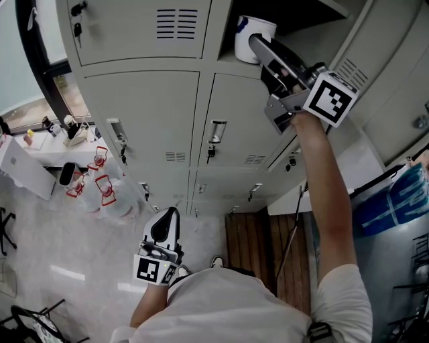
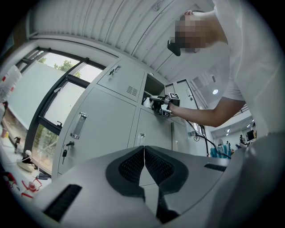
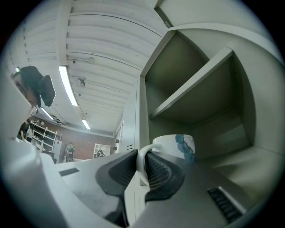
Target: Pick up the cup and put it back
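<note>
A white cup [image 1: 253, 38] with a blue mark sits at the mouth of the open upper locker compartment [image 1: 301, 20]. My right gripper [image 1: 258, 45] is raised to it and shut on the cup's handle [image 3: 141, 160]; in the right gripper view the white cup [image 3: 176, 144] stands just past the jaws, in front of the compartment's shelf [image 3: 196, 89]. My left gripper [image 1: 164, 228] hangs low in front of the person's body, jaws shut with nothing between them [image 2: 144, 167]. The left gripper view shows the right gripper [image 2: 161, 104] far off at the locker.
Grey lockers [image 1: 141, 100] fill the wall, with closed doors and handles [image 1: 216, 130]. The open locker door [image 1: 395, 80] swings out at the right. Water jugs [image 1: 100, 184] and a white table [image 1: 23, 167] stand at the left. A blue bag [image 1: 395, 201] hangs at the right.
</note>
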A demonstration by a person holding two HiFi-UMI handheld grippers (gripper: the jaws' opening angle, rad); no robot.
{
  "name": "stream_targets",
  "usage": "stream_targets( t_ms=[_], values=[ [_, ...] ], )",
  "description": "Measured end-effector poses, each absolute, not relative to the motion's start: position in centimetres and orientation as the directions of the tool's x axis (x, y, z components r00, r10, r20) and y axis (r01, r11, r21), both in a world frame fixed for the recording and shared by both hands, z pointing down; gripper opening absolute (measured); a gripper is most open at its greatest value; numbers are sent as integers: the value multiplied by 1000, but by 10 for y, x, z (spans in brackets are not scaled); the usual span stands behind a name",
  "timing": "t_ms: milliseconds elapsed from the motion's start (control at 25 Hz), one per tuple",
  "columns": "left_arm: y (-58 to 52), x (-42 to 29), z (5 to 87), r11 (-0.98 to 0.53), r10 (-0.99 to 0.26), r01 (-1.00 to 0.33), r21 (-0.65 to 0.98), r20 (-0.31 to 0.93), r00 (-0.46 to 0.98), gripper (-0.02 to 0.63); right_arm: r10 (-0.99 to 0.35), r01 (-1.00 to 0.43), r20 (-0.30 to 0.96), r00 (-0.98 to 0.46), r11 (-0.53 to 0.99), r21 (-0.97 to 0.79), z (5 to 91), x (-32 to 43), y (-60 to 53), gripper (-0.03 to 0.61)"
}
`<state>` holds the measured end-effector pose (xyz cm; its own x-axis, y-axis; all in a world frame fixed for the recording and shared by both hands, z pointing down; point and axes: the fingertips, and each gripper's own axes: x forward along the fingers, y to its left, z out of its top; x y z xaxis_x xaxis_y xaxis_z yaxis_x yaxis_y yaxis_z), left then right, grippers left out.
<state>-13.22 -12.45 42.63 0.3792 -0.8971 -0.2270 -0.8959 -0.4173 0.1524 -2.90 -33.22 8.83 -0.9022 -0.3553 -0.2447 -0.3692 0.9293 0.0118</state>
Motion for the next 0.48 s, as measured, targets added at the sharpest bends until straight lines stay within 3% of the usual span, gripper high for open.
stream_targets(
  t_ms=[480],
  values=[
    [-121,-135,426,-392,-909,-908,146,-216,357,25,-363,-388,-288,-886,921,35,82,-21,-329,55]
  ],
)
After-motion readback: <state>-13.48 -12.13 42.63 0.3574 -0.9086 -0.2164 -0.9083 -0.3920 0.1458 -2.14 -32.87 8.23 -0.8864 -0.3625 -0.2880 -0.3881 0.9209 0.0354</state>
